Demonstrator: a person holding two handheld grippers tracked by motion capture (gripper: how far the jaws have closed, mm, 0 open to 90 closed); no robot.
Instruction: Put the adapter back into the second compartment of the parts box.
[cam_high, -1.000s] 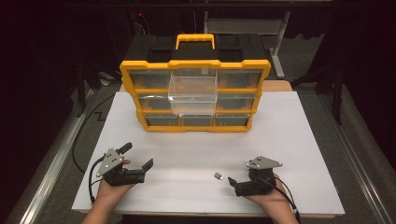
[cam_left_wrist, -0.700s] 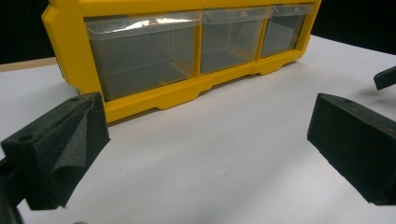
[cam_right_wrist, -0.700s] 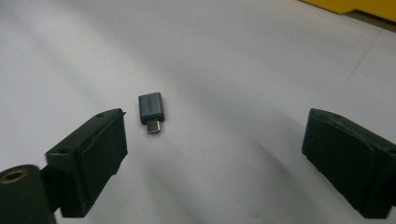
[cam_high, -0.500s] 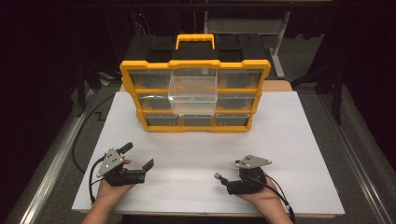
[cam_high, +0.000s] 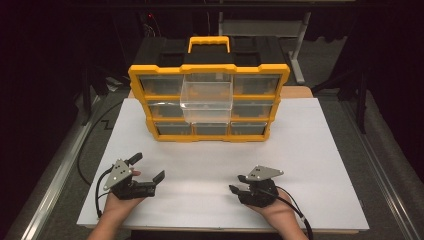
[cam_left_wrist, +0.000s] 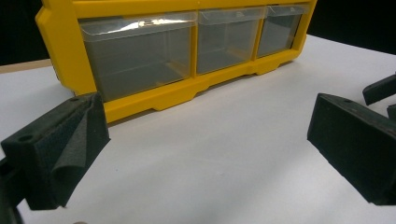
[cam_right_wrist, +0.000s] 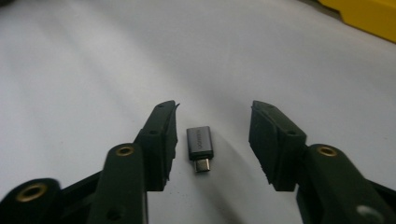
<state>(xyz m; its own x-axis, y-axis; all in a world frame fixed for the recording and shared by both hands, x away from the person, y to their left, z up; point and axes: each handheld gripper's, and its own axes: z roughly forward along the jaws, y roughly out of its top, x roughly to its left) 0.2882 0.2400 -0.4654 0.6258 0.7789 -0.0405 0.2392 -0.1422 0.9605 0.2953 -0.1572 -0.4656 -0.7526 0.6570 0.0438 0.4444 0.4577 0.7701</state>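
In the high view the small adapter sits hidden under the right tool (cam_high: 239, 185), lower centre; in the left tool view the yellow organiser (cam_left_wrist: 154, 95) is cut off by the top edge; the drawers' (cam_left_wrist: 140, 51) contents cannot be made out.

bright white tabletop, dark surroundings, soft focus

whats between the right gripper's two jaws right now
A small grey adapter lies on the white sheet between the closing jaws of the right gripper, untouched, in the right gripper view.
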